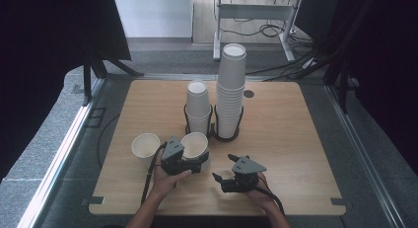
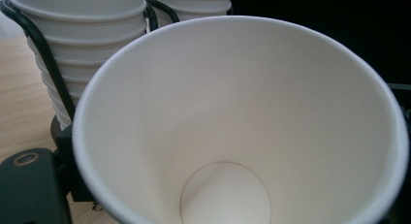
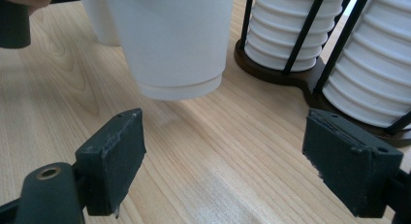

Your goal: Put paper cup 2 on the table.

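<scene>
Two paper cups loose near the table's front, well left of centre in the high view. One, the held cup, clamped by its rim in the left gripper, just in front of the wire cup holder. Tilted, not upright: mouth up and leaning back toward the person, long axis slanting from that raised rim down and away to the base. Base lifted off the wood in the right gripper view, a strip of shadowed tabletop beneath it. Mouth turned straight at the lens in the left gripper view, round bottom low in frame, one black jaw at lower left outside the wall.

Second cup standing upright on the table just left of the held one, mouth up, untouched.

Behind both, two stacks of nested cups mouth-up in the holder: short stack on the left, tall stack on the right, both axes vertical.

Right gripper low over the table to the right of the held cup, jaws spread wide apart with nothing between them, pointed toward cup and holder.
</scene>
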Action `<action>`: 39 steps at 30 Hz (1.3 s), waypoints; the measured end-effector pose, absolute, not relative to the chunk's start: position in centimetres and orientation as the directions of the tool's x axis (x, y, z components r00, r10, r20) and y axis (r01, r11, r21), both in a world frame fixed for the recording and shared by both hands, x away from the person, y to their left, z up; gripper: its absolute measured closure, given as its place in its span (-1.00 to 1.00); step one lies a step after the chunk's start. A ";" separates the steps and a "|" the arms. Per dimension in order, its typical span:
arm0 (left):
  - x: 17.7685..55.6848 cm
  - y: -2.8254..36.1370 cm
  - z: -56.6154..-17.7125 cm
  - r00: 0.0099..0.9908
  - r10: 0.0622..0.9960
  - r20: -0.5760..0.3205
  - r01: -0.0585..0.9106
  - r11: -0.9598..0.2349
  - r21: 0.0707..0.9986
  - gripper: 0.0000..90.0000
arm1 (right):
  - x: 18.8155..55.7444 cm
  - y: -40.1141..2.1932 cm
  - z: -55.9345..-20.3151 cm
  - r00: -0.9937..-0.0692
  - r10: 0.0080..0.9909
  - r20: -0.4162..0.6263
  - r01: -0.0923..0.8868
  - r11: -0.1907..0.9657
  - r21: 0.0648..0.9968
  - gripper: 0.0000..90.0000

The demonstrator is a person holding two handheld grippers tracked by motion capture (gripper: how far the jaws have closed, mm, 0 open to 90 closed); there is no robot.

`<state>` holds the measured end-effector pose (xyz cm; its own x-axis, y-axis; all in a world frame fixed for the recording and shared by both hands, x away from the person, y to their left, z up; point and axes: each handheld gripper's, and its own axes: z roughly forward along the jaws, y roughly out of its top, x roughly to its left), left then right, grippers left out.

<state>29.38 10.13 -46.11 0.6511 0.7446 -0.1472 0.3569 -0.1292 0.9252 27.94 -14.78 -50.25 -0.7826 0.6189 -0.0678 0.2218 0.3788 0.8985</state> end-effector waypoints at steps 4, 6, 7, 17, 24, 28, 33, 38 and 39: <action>29.5 10.2 -46.2 0.646 0.750 -0.139 0.356 -0.136 0.924 -0.73 | 28.0 -14.7 -50.4 -0.784 0.617 -0.068 0.226 0.386 0.894 -0.66; 29.5 10.2 -46.3 0.644 0.753 -0.136 0.357 -0.139 0.924 -0.73 | 27.9 -14.7 -50.4 -0.785 0.616 -0.069 0.226 0.387 0.894 -0.66; 29.5 10.2 -46.3 0.643 0.754 -0.136 0.358 -0.139 0.923 -0.73 | 27.9 -14.6 -50.5 -0.784 0.617 -0.068 0.227 0.386 0.894 -0.66; 29.6 10.2 -46.5 0.641 0.756 -0.131 0.363 -0.148 0.920 -0.73 | 27.9 -14.3 -50.7 -0.793 0.604 -0.077 0.226 0.410 0.884 -0.65; 29.6 10.2 -46.6 0.638 0.759 -0.129 0.363 -0.150 0.919 -0.73 | 27.9 -14.3 -50.7 -0.790 0.608 -0.078 0.231 0.413 0.881 -0.65; 29.7 10.2 -46.7 0.634 0.764 -0.121 0.360 -0.153 0.920 -0.73 | 27.9 -14.3 -50.8 -0.789 0.609 -0.081 0.232 0.417 0.879 -0.65; 29.8 10.0 -46.9 0.628 0.773 -0.092 0.346 -0.172 0.922 -0.73 | 27.9 -14.3 -50.8 -0.789 0.609 -0.083 0.232 0.420 0.877 -0.65; 30.0 10.3 -46.9 0.614 0.786 -0.074 0.339 -0.179 0.924 -0.73 | 27.9 -14.3 -50.8 -0.787 0.612 -0.078 0.236 0.414 0.879 -0.64; 30.0 10.3 -46.9 0.610 0.790 -0.066 0.338 -0.183 0.923 -0.73 | 27.9 -14.3 -50.8 -0.787 0.612 -0.078 0.236 0.415 0.879 -0.64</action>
